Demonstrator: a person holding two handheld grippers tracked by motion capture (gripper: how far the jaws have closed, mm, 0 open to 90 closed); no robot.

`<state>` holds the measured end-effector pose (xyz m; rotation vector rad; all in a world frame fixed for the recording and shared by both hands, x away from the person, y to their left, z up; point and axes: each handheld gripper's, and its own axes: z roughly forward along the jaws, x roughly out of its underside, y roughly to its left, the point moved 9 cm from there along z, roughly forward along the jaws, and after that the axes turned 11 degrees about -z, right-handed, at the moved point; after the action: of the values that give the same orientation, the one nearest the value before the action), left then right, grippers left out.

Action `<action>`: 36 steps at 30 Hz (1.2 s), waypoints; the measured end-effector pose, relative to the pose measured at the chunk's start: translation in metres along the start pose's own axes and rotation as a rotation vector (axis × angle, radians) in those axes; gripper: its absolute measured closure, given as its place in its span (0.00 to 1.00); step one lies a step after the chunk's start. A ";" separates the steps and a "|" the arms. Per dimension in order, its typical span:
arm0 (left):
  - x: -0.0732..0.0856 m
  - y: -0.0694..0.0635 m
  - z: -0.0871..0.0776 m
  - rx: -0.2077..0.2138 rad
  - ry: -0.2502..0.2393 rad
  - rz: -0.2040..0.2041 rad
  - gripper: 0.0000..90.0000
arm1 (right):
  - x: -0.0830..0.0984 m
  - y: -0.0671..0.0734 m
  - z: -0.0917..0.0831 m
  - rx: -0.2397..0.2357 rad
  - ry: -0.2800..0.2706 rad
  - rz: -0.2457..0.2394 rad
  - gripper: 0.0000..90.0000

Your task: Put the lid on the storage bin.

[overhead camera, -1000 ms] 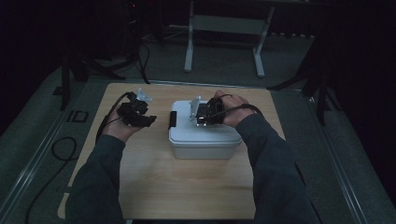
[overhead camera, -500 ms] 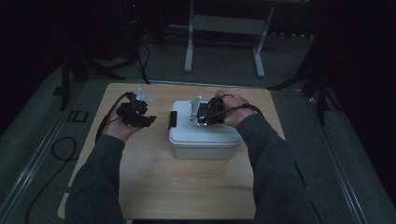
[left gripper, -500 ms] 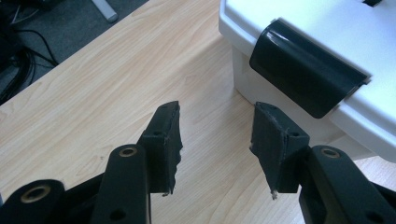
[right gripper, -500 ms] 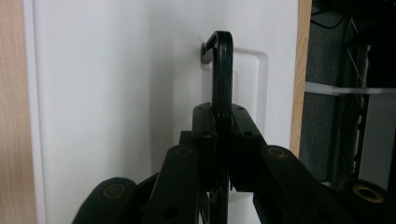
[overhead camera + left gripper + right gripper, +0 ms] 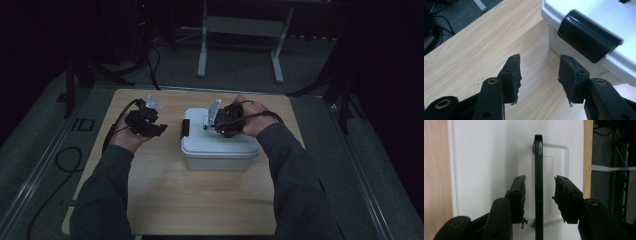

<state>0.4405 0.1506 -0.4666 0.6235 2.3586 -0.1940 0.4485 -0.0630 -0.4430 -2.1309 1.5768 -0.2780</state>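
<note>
A white lidded box stands mid-table, with a black latch on its left end. My right gripper rests over the lid. Its jaws have just been opening and now stand open. The black carry handle stands upright in the gap of the right gripper, with neither pad touching it. My left gripper hovers left of the box. In the left gripper view it is open and holds nothing, and it points at the table just short of the latch.
The wooden table has bare room in front of the box and to its left. A white desk frame stands on the floor behind. Cables lie on the floor at the left, and dark stands flank the table.
</note>
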 end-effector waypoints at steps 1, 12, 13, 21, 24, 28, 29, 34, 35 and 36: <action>0.000 0.000 0.000 0.002 0.001 0.000 0.58 | 0.000 0.000 0.000 0.003 -0.009 -0.001 0.66; 0.002 0.000 0.001 0.004 0.005 -0.003 0.58 | 0.006 0.002 -0.007 -0.018 -0.025 0.032 0.56; 0.001 0.000 0.001 0.005 0.003 -0.003 0.58 | 0.005 0.002 -0.008 -0.022 -0.033 0.040 0.53; 0.002 0.001 0.000 0.003 0.002 -0.003 0.58 | 0.011 0.001 -0.007 0.001 -0.035 0.081 0.43; 0.001 0.000 0.001 0.003 -0.002 -0.008 0.58 | 0.017 0.000 -0.007 0.009 -0.028 0.094 0.40; 0.000 -0.001 0.002 0.004 -0.005 -0.004 0.58 | 0.022 0.000 -0.008 0.022 -0.032 0.109 0.38; 0.000 -0.001 0.002 0.004 -0.005 -0.004 0.58 | 0.023 0.000 -0.008 0.025 -0.031 0.116 0.38; 0.000 -0.001 0.003 0.004 -0.003 -0.002 0.58 | 0.033 -0.001 -0.009 0.037 -0.029 0.150 0.36; 0.000 -0.001 0.003 0.004 -0.003 -0.002 0.58 | 0.033 -0.001 -0.009 0.037 -0.029 0.150 0.36; 0.001 -0.001 0.003 0.003 -0.002 -0.002 0.58 | 0.036 -0.001 -0.009 0.044 -0.024 0.157 0.34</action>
<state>0.4412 0.1492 -0.4689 0.6226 2.3575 -0.1991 0.4573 -0.0988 -0.4385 -1.9573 1.6974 -0.2316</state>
